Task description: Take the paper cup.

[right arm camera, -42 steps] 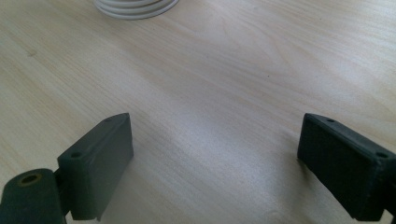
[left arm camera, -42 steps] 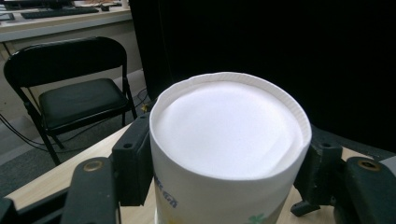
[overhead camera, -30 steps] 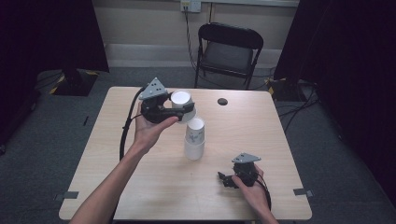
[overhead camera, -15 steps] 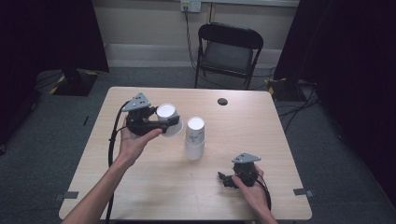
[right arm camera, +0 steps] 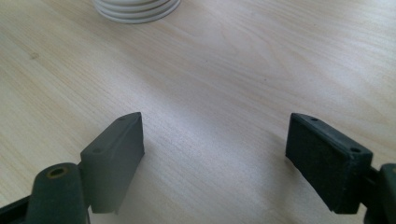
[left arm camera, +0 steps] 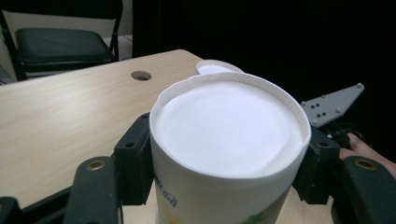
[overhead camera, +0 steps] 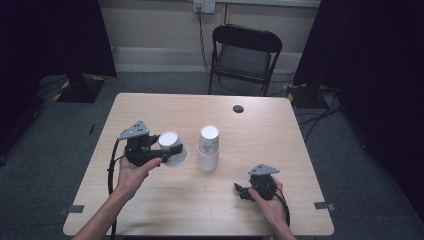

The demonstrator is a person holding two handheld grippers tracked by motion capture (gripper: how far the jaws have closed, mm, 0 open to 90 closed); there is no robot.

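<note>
My left gripper [overhead camera: 165, 151] is shut on a white paper cup [overhead camera: 170, 141], held tilted over the left half of the table with its closed bottom facing up. In the left gripper view the black pads [left arm camera: 133, 158] press on both sides of the cup [left arm camera: 229, 126]. A stack of upside-down paper cups [overhead camera: 208, 148] stands at the table's middle, to the right of the held cup. My right gripper [overhead camera: 242, 192] rests low at the front right. Its jaws have just been closing a little and still stand wide apart, with bare wood between them [right arm camera: 215, 158].
The light wooden table [overhead camera: 150, 110] has a dark round cable hole [overhead camera: 238, 108] near its far edge. A black folding chair [overhead camera: 245, 55] stands behind the table. The rims of the cup stack [right arm camera: 135, 9] lie just ahead of the right gripper.
My left gripper has carried the cup leftward and down, away from above the stack toward the table's left side. The right hand has stayed in place.
</note>
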